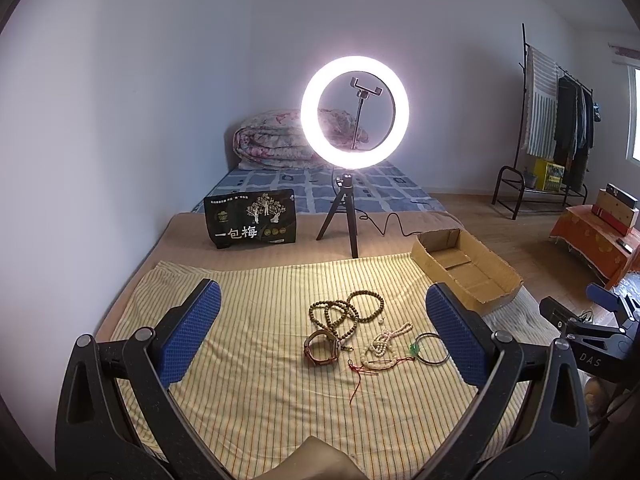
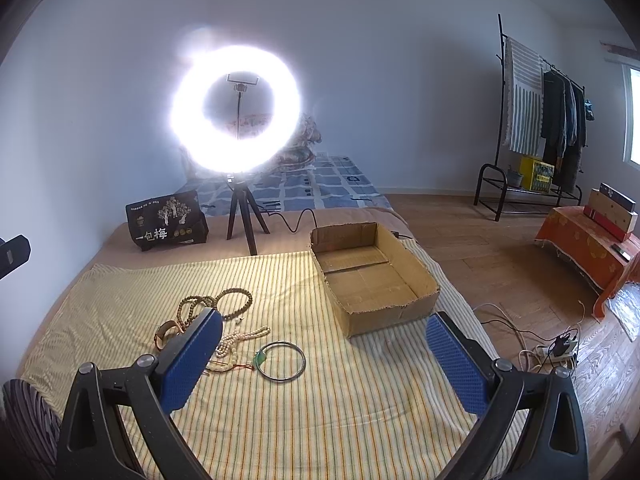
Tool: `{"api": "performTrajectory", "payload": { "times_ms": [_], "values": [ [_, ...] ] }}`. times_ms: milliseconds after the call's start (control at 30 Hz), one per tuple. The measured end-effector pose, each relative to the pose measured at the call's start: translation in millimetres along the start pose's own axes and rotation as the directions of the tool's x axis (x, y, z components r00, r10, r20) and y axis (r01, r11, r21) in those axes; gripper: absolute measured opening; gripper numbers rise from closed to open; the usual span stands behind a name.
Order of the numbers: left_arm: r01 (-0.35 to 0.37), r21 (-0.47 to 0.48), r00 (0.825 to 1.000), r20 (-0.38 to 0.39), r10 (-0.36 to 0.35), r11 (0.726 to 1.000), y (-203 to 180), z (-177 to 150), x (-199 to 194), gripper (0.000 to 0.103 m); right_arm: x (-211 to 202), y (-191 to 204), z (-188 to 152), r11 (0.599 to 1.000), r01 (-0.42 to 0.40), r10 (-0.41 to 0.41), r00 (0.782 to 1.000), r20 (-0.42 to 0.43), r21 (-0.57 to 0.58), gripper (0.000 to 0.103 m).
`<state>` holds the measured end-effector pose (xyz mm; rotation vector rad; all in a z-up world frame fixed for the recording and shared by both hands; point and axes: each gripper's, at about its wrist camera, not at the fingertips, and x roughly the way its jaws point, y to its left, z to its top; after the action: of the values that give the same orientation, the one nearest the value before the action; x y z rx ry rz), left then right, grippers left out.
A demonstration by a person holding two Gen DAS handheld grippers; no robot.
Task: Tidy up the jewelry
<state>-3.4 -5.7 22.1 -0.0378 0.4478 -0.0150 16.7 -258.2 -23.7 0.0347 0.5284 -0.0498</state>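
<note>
- Jewelry sits in a loose cluster mid-cloth on the striped cloth (image 1: 248, 360); nothing in the cardboard box (image 2: 376, 276) yet, so task looks unstarted.
- Brown bead strand (image 1: 348, 310) at 12 o'clock of the cluster: soft, coiled, will drape and swing; likely best pinched where loops bunch.
- Watch (image 1: 322, 348) at 9 o'clock, touching the brown beads: the heaviest piece, I'd guess; strap stands as an open loop, take it across the strap.
- White bead strand (image 1: 386, 340) at centre-right with red cord (image 1: 362, 374) trailing to 6 o'clock: light, limp, may snag neighbours; grab the bunched middle.
- Thin dark bangle (image 2: 282, 361) at 3 o'clock, small green charm (image 2: 261, 358) on its rim: stiff, flat, slippery, hard to lift off cloth; take the rim beside the charm.
- Box stands at 1–2 o'clock from the cluster, apart from it.
- Left tongs (image 1: 324, 334): spread wide, nothing held, touching nothing, above the cloth framing the cluster.
- Right tongs (image 2: 324, 356): spread wide, empty, bangle between the pads in view; not in contact as far as I can tell.
</note>
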Motion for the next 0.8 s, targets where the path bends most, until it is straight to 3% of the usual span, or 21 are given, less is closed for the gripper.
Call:
{"api": "performTrajectory", "payload": {
  "times_ms": [800],
  "values": [
    [0.017,-0.006,1.0,-0.016,-0.018,1.0,1.1,2.1,-5.5,0.103,-9.0,-2.6,0.5,0.999,-0.018,0.018,1.0,-0.003,0.039,0.103]
  ]
}}
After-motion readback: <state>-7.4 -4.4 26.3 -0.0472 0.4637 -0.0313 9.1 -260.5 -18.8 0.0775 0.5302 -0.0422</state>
